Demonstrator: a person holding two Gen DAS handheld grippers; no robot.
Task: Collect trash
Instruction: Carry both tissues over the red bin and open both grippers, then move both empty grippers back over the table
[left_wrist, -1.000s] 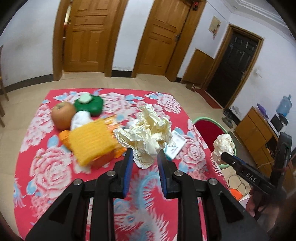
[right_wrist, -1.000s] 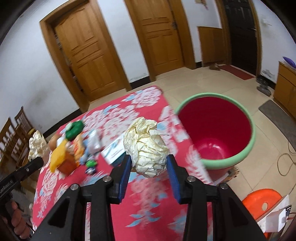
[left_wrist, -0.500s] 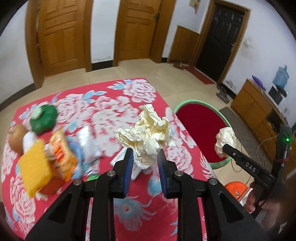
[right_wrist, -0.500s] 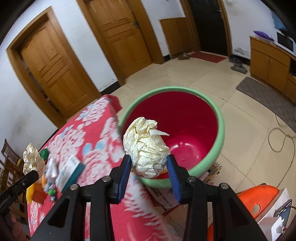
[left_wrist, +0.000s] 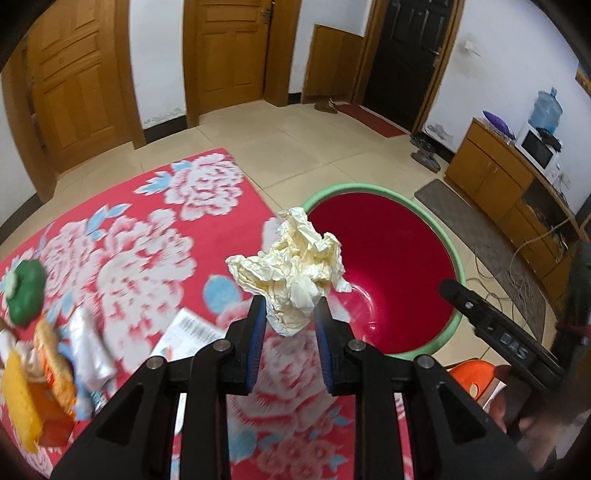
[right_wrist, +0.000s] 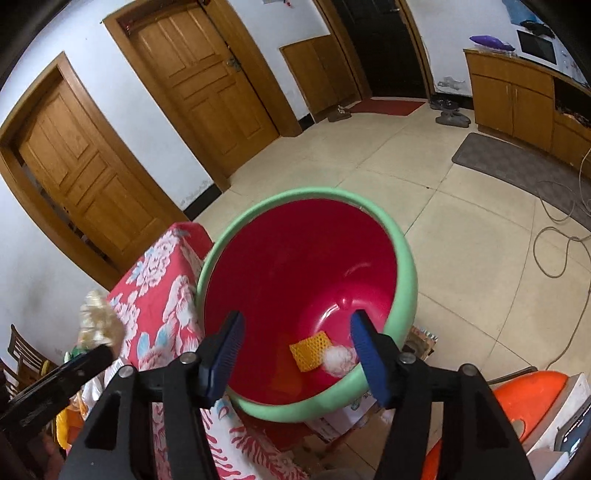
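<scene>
A crumpled cream paper wad (left_wrist: 291, 273) sticks up from my left gripper (left_wrist: 290, 308), which is shut on its lower end. It hangs above the edge of the red flowered tablecloth (left_wrist: 122, 258), just left of the red bin with a green rim (left_wrist: 351, 186). My right gripper (right_wrist: 295, 328) is over the bin (right_wrist: 408, 266); its jaws are opening and hold nothing. At the bin's bottom lie a pale paper ball (right_wrist: 338, 360) and a yellow mesh piece (right_wrist: 310, 354). One right finger (left_wrist: 480, 317) shows past the bin in the left wrist view.
On the table's left lie a green lump (left_wrist: 26, 291), yellow and orange packets (left_wrist: 37, 387), a silver wrapper (left_wrist: 88, 347) and a leaflet (left_wrist: 192, 332). An orange plastic stool (right_wrist: 524, 391) stands beside the bin, a wooden cabinet (left_wrist: 498, 173) by the wall, cables (right_wrist: 554, 236) on the floor.
Both grippers swung from the table toward the bin. The right gripper's jaws spread and its paper ball dropped into the bin. The left keeps its paper wad.
</scene>
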